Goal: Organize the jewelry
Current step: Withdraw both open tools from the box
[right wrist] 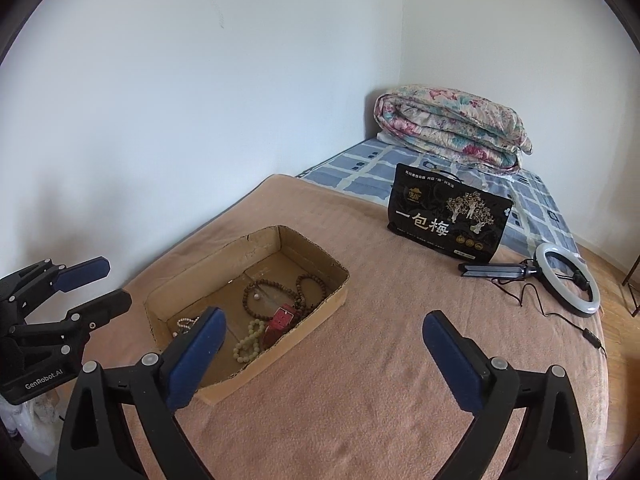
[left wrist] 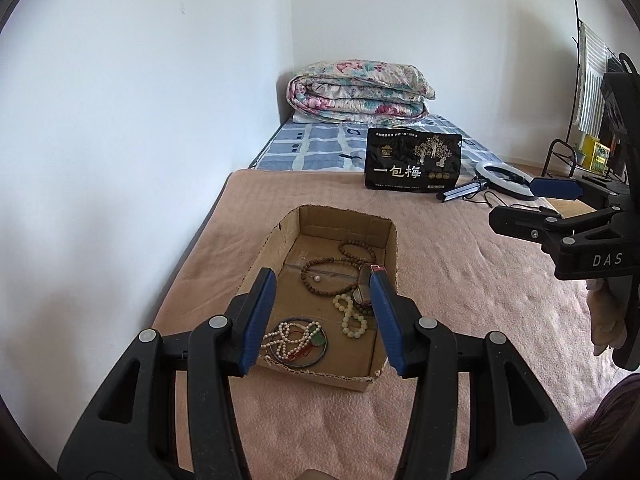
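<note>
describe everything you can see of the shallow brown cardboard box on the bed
The shallow brown cardboard box is an open, lidless corrugated tray with low walls and ragged, torn-looking top edges. It lies flat on the pink fleece blanket, near the white wall. Inside, loose on its floor, lie dark brown wooden bead strings, a pale green bead bracelet, a white pearl strand with a thin dark bangle, and a red-strapped watch. Neither gripper touches it; the open left gripper hangs over its near end.
</note>
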`<state>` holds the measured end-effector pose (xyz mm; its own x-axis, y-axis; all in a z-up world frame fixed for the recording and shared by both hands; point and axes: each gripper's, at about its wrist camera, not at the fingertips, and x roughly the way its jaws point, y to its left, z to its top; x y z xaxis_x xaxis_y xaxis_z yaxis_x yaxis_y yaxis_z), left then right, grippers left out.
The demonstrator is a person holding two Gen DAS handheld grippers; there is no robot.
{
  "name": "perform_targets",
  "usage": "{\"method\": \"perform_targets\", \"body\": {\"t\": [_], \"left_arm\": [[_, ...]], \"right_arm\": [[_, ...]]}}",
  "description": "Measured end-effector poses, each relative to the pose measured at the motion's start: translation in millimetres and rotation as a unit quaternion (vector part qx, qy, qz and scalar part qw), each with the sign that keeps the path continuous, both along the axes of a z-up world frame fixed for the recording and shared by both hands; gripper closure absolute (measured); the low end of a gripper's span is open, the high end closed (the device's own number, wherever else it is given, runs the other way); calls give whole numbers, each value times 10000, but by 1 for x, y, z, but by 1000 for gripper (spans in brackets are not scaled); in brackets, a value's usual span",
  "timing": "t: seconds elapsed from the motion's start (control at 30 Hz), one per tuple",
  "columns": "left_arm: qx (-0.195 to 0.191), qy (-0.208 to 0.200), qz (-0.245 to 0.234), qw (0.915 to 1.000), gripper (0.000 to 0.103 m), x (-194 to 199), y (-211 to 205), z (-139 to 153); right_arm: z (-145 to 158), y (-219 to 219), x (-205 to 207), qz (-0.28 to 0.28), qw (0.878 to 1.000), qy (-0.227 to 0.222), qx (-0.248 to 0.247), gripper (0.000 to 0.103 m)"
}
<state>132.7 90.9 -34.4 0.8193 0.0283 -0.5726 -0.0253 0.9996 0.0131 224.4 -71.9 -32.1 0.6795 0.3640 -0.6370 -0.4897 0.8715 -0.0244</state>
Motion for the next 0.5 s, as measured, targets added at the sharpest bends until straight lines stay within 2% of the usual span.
{"method": "perform_targets", "body": {"t": [0.07,0.2,0.27,0.5], "left_arm": [[13,-73,22,10000,37,-10,-5,5],[-12,-165,88,9998,32,-28,-12,13],[34,-217,91,9997,22,-36,-16,16],[143,-281,131,9994,18,-56,-29,23]], "right_arm": [[3,-6,-7,-9,10000,-43,43,2],[5,-16,-22,-11,9999,-146,49,0],[6,-20,-31,-16,9998,-209,20,0],[9,-36,-55,-122,9991,-411,-17,0]]}}
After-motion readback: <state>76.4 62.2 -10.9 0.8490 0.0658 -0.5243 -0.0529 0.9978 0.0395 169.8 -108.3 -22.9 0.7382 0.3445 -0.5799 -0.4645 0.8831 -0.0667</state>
